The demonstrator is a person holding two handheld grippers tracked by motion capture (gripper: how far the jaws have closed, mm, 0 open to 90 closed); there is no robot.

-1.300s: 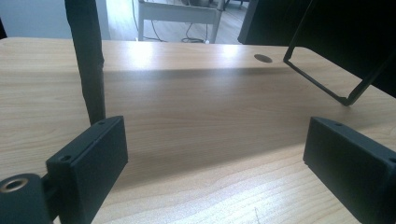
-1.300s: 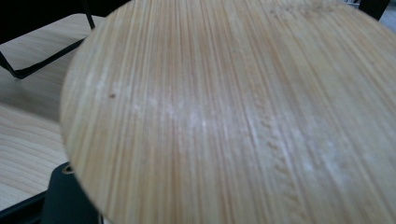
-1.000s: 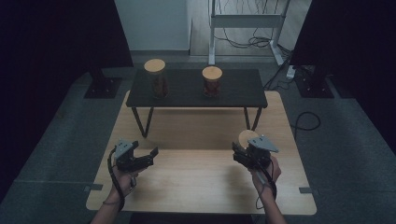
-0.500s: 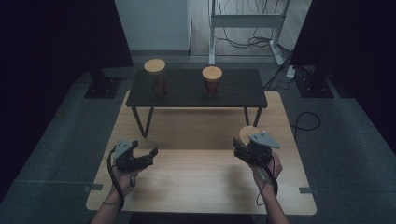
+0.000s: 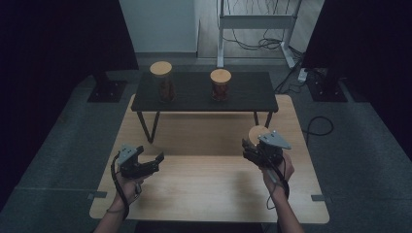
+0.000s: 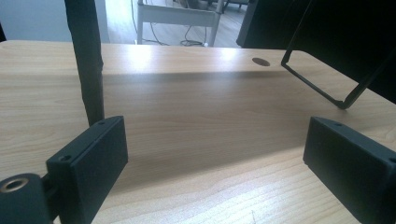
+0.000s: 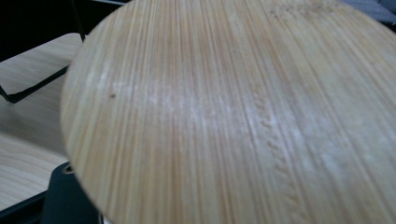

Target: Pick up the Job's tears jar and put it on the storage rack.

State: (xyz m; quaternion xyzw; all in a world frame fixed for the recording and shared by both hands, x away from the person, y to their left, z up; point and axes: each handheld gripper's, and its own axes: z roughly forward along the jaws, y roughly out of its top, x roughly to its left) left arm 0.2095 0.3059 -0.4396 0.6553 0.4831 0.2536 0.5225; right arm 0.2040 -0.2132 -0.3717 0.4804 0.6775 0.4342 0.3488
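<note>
1. Hardly anything has moved since the earlier high views: the left gripper (image 5: 154, 160) sits where it was near the left edge of the wooden table (image 5: 204, 194), and the right gripper (image 5: 252, 151) has only nudged slightly on the right side.
2. No brand, label or writing can be read on anything; the bamboo lid (image 7: 243, 112) shows only grain and pale smudges in the right gripper view.
3. At the left, the left gripper's jaws stand wide apart with nothing between them, low over bare tabletop; in the left gripper view a black leg (image 6: 88, 60) of the black shelf (image 5: 194, 94) rises just beyond its left jaw.
4. On the far shelf stand two jars with bamboo lids, the left jar (image 5: 163, 82) taller and the right jar (image 5: 221, 85) shorter, well apart from each other and both short of the shelf's ends.
5. At the right, the right gripper is clamped on a third bamboo-lidded jar (image 5: 256, 133), which sits in the jaws in front of the hand, near the shelf's right leg (image 5: 268, 119) and inside the table's right edge.
6. Between the two grippers the tabletop is open wood, and the near strip of it by the forearms is bare too.
</note>
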